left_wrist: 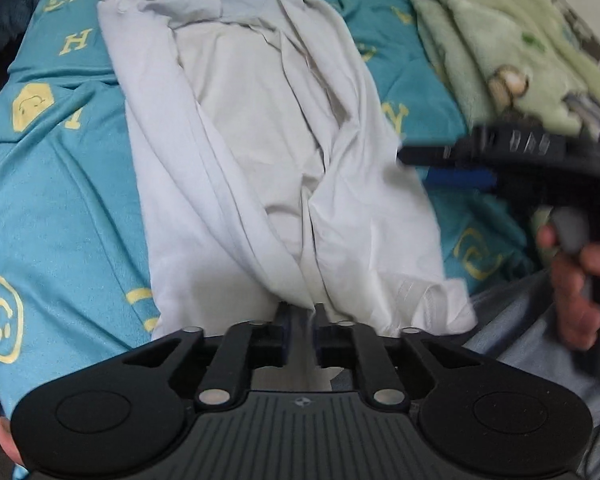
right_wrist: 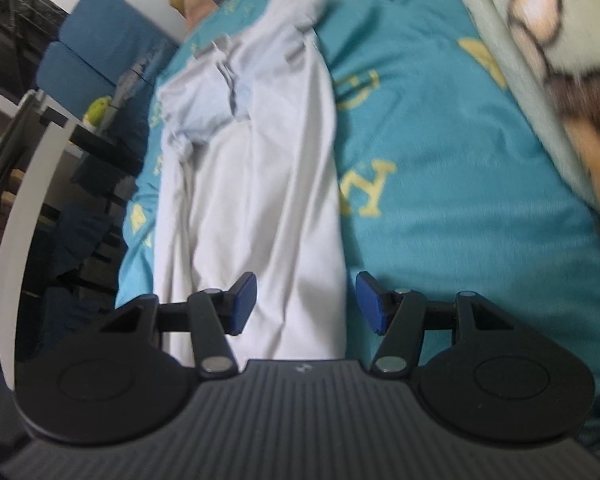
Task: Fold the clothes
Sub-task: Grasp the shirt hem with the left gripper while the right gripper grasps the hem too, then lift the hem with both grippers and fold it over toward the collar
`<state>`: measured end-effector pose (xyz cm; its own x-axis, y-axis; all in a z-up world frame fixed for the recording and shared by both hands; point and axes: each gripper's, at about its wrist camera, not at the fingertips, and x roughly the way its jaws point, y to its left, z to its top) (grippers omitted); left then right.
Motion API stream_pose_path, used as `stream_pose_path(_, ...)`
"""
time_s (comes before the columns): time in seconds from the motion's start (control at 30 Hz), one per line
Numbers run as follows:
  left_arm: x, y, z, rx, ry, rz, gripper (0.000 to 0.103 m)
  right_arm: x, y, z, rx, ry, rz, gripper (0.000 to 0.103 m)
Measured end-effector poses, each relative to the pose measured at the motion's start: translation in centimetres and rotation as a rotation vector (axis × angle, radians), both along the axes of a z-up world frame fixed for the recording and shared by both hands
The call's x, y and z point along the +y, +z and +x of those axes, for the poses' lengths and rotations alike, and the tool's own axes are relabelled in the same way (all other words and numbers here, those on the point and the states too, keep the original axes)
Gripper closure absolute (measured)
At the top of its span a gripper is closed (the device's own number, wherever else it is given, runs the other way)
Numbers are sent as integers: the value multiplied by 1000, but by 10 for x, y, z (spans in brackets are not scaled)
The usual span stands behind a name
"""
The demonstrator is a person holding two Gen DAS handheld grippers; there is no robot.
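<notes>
Left gripper is pinching the near hem of the white garment, whose length is running straight away; right gripper is hovering spread over its right edge.

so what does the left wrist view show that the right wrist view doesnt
Only the left wrist view shows the left gripper, its jaws nearly together at the near hem of the white garment; whether they pinch it is unclear. It also shows the right gripper from the side and the hand holding it.

Only the right wrist view shows the right gripper with its jaws wide apart and nothing held, plus a blue chair beside the bed.

Both show the garment, the teal bedcover and the pale green blanket.
</notes>
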<state>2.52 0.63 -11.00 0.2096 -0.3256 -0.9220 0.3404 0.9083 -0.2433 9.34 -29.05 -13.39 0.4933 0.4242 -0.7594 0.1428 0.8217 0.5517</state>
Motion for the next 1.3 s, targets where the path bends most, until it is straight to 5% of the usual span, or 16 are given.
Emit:
stream_pose_path(0.03, 6, 6, 0, -22, 12, -14, 55, 2, -2, 0, 18, 5, -7, 45)
stream_pose_path(0.1, 18, 15, 1, -64, 53, -21, 43, 5, -7, -1, 54, 16, -22, 45)
stream_pose_path(0.23, 50, 12, 13, -49, 199, -42, 38, 19, -11, -4, 114, 81, -55, 45)
stream_pose_path(0.33, 62, 4, 23, -35, 287, 47, 37, 36, -10, -7, 138, 129, -149, 46)
stream_pose_path(0.53, 51, -19, 29, 69, 226, 121, 37, 61, -9, -24, 187, 253, -141, 45)
stream_pose_path(0.83, 39, -33, 21, 246, 75, 61, 36, 87, -5, -48, 165, 380, -183, 50)
stream_pose_path(0.97, 34, -30, 15, 249, 37, 60, 43, 83, -4, -46, 143, 367, -177, 82)
stream_pose_path(1.0, 33, -28, 13, 245, 28, 59, 47, 82, -3, -46, 131, 367, -174, 83)
stream_pose_path(1.13, 30, -20, 8, 208, 10, 50, 87, 74, 7, -48, 70, 345, -137, 89)
stream_pose_path(1.3, 42, 7, -1, 125, 23, -80, 94, 57, 26, -53, 6, 276, -63, 90)
